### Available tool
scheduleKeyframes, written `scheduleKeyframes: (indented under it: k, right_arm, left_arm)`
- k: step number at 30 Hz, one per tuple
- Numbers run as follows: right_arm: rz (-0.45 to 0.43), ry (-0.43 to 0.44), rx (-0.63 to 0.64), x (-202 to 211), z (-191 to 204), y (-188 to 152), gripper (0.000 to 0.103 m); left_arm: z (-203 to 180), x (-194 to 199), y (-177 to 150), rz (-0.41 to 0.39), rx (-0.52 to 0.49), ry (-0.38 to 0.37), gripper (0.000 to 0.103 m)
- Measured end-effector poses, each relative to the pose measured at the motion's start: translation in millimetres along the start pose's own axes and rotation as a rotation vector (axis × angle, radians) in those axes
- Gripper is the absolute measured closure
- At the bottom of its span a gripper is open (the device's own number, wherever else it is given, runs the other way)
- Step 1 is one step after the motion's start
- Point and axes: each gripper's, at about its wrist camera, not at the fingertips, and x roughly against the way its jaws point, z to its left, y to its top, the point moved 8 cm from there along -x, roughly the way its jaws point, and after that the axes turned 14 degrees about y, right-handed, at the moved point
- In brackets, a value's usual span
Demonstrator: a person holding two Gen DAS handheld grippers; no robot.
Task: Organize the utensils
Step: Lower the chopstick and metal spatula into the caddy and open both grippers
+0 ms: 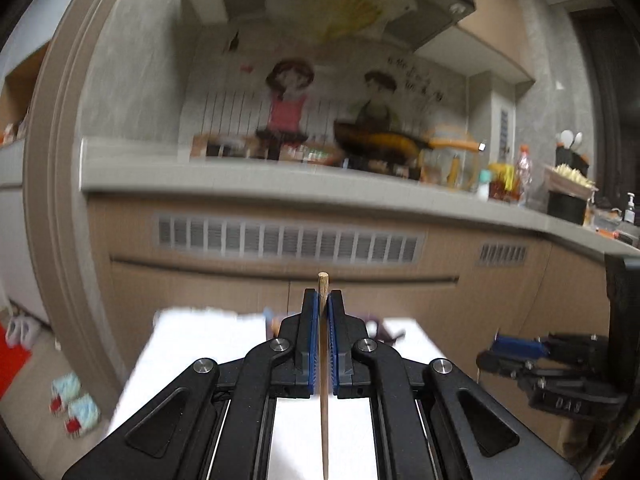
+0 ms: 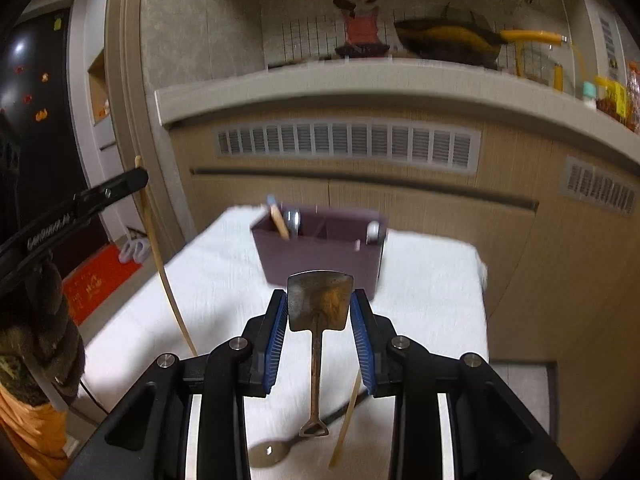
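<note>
The left hand-held gripper (image 1: 323,308) is pinching 1 wooden chopstick (image 1: 323,380) between its blue pads, jaws nearly together, with the stick standing upright and its blunt top poking just above the fingertips. In the right wrist view that same chopstick is hanging long below the jaws, above the left edge of the desk (image 2: 420,280), which a white cloth is covering. It is looking light, stiff and thin; held near 1 end like this, I judge it is prone to pivoting in the pads, so a grip nearer the middle would be steadier.

The purple utensil holder (image 2: 320,256) is standing at the far end of the desk, with at least 2 compartments visible: a wooden-handled piece and a metal piece are sitting in the left one, and something white is showing at the right corner.

The right hand-held gripper (image 2: 320,312) is holding 1 small shovel-shaped metal spoon (image 2: 320,304) by the side edges of its blade, jaws partly apart, the handle dangling down toward the camera. Metal on narrow edges is probably slippery, and the hanging handle is likely to swing; the flat blade is still the broadest purchase.

Below on the cloth, 1 metal spoon (image 2: 272,454) and 1 more wooden chopstick (image 2: 346,424) are lying just beside each other. Counted: 2 chopsticks, 2 loose metal utensils, 1 holder.
</note>
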Motion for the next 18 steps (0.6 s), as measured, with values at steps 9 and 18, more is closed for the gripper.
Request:
scheduleKeyframes:
  k: [9,18]
  right_arm:
    - [-0.234,-0.036,0.159,-5,1,136,0.073]
    - [-0.243,-0.021,0.108,-88,-43,147,0.073]
  left_arm:
    - [-25,-45,94,-0.243,-0.04,0.007,0.098]
    - [-34,-147,80,-0.198,-0.027,0.01,0.098]
